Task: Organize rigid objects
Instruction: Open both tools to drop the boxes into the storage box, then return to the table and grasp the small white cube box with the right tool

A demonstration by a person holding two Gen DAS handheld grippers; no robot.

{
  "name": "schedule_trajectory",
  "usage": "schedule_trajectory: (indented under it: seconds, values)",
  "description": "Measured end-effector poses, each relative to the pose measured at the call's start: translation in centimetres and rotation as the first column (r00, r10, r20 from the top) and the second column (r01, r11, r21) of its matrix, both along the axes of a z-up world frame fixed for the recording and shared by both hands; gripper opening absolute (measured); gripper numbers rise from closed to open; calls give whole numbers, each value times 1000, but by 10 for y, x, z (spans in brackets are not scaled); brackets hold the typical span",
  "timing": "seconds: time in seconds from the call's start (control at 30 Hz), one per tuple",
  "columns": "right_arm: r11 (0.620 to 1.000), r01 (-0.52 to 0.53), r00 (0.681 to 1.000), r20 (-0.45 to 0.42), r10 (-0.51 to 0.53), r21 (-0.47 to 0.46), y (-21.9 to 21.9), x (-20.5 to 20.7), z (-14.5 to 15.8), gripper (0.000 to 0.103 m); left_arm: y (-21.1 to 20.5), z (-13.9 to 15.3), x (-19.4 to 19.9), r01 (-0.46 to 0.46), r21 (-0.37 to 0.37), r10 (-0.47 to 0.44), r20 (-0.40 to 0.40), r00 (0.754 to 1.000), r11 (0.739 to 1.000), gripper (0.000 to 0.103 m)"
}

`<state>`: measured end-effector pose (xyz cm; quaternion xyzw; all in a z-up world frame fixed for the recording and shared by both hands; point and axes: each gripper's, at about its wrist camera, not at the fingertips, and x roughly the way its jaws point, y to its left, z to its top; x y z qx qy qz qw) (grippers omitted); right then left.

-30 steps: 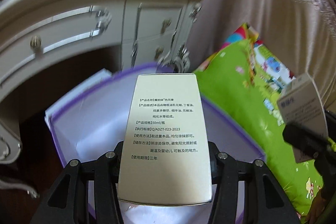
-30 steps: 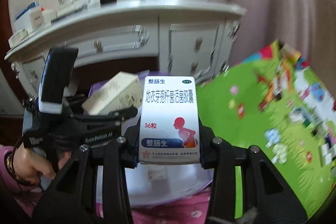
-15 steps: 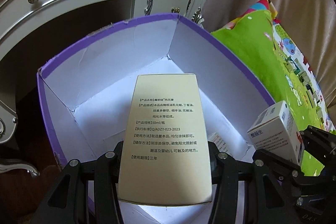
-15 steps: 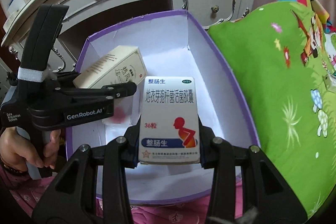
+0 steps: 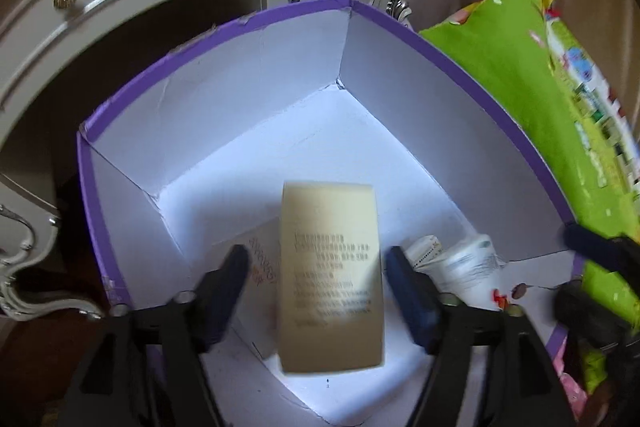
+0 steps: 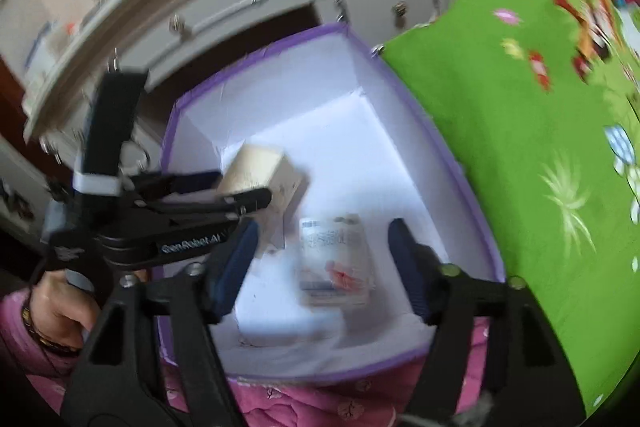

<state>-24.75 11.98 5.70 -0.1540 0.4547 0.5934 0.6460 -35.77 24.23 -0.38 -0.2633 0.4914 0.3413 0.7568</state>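
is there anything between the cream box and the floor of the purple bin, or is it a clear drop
Not quite clear. The left gripper has just been opening, and the cream box sits loose between its fingers. A flat white pack with red print already lies on the purple bin floor beneath its left edge.

purple box (image 5: pixel 460 65) far half free, cartons (image 5: pixel 330 279) nearside

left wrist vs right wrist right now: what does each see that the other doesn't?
Left wrist only: a flat white carton with red print under the cream box, and the right gripper's finger at the edge.

Right wrist only: the whole left gripper, the hand holding it, and pink fabric.

Both: the purple-rimmed box, cream box and white medicine box inside, both jaws having just opened, pads clear.
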Motion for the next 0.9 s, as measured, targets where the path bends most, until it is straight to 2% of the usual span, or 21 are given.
schedule_trajectory:
  seconds: [0.03,0.1,0.17,0.27,0.33,0.37,0.4,0.47,0.5,0.53,0.57,0.63,0.73,0.8,0.87,0.9]
  values:
    - [999,33,999,-21,-33,33,-11,11,6,72,-2,4,5,-5,25,6,-18,1000,1000,88]
    - [990,110,994,-31,-108,85,-35,30,19,72,-7,13,14,-3,52,4,-16,1000,999,88]
    - [970,198,980,-13,-198,141,-66,51,32,77,-16,23,29,19,58,-20,13,1000,998,88]
    - [920,354,930,41,-366,170,-120,84,39,85,-43,39,63,107,112,-113,50,992,988,88]
    - [879,453,877,99,-469,151,-162,106,34,86,-67,45,92,198,136,-210,79,975,971,88]
    - [859,494,852,119,-509,137,-179,114,30,86,-81,47,108,253,138,-266,90,960,958,88]
    - [821,559,809,142,-570,115,-208,128,22,86,-96,47,126,311,132,-324,96,941,941,88]
    - [764,640,748,157,-645,83,-248,146,12,86,-130,44,163,428,114,-439,104,893,897,88]
    - [724,687,710,154,-687,63,-274,159,8,86,-146,44,180,474,108,-485,110,868,874,88]
    - [665,745,655,142,-742,41,-305,172,2,86,-167,43,199,529,102,-538,124,834,843,88]
    - [637,771,628,135,-766,29,-322,185,0,86,-180,42,214,568,100,-577,135,805,817,88]
    - [550,835,545,128,-829,0,-366,207,-6,86,-215,41,247,625,128,-638,150,755,770,88]
    - [435,900,434,130,-892,-22,-414,242,-17,87,-251,31,293,674,144,-689,127,714,725,88]
    - [399,916,400,123,-908,-34,-429,268,-25,89,-269,21,319,699,129,-710,94,697,703,89]
    - [380,924,382,118,-917,-35,-428,294,-26,91,-285,18,331,711,195,-730,44,682,676,94]
    - [372,927,374,122,-919,-37,-423,308,-26,92,-287,18,334,721,203,-742,52,668,663,95]
